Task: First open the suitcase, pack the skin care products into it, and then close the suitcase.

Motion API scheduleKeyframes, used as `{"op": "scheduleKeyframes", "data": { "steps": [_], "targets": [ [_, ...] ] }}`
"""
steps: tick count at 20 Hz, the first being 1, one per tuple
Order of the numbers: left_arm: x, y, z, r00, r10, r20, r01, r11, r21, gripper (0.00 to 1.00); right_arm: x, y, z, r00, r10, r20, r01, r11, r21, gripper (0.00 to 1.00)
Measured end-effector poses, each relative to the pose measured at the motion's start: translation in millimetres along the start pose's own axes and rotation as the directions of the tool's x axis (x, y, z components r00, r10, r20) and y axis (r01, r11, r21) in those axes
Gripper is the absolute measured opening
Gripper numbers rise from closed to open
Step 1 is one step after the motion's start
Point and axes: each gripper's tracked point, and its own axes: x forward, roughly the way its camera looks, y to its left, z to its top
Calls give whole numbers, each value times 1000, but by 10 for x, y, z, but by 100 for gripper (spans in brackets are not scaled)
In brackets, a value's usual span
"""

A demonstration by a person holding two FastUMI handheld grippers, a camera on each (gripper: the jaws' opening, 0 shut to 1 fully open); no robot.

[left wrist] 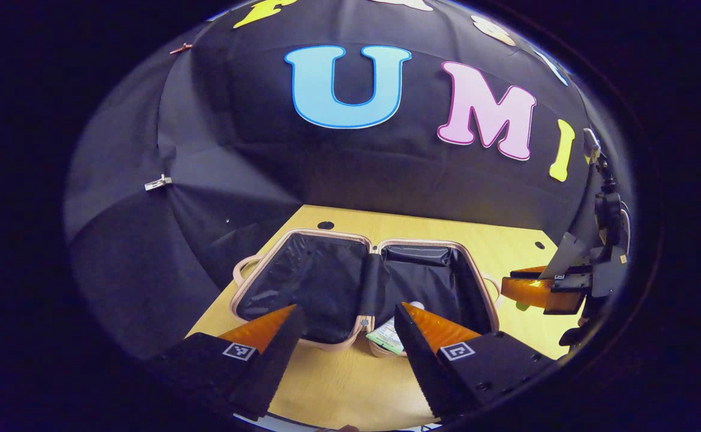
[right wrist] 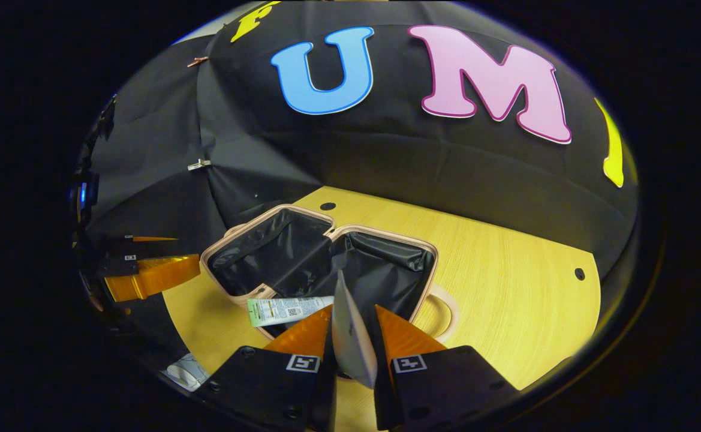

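Your right gripper [right wrist: 353, 327] is clamped on a grey packet [right wrist: 350, 342] above the open suitcase [right wrist: 326, 264]; lower it beside the tube [right wrist: 287, 310] before releasing. Your left gripper [left wrist: 344, 330] hangs spread apart.

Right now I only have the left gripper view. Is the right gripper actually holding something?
Observer: Yes. The right gripper is shut on a pale flat pack, held upright between both fingers.
Operator: And the tube by the hinge, is it fully in?
Observer: Not quite. The tube lies flat with its green end over the near rim of the open suitcase; the rest lies over the dark lining.
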Motion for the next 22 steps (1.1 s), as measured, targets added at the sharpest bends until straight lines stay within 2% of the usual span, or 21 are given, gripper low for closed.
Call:
{"op": "scheduleKeyframes", "data": {
  "steps": [4,5,6,10,12,14,16,18,22],
  "targets": [
    [-18,37,-91,1000,11,-10,-11,1000,-14,96,12,11,-5,1000,1,3,-1,1000,-3,29],
    [-38,33,-107,1000,11,-9,-11,1000,-18,96,59,16,3,1000,1,1,-1,1000,7,25],
    [-61,9,-115,1000,7,-11,-8,1000,-21,96,143,14,-27,1000,-1,-15,2,1000,20,29],
    [-100,-53,-168,1000,5,-13,-5,1000,-29,96,660,19,-255,990,-6,-138,18,996,90,29],
    [-123,-83,-180,1000,1,-11,-2,999,-41,95,903,-23,-327,983,-22,-180,39,995,87,29],
    [-116,-73,-222,1000,3,-18,-4,999,-47,95,1096,-46,-471,968,-34,-248,60,993,98,29],
    [-103,-86,-240,1000,6,-23,-7,999,-51,96,1227,-8,-552,952,-20,-305,72,984,162,29],
    [-117,-77,-260,1000,10,-26,-11,999,-53,96,1316,-16,-587,947,-23,-321,86,979,185,29],
    [-128,-41,-260,999,23,-36,-24,998,-51,96,1348,4,-620,945,-28,-326,84,984,160,29]
  ]
}}
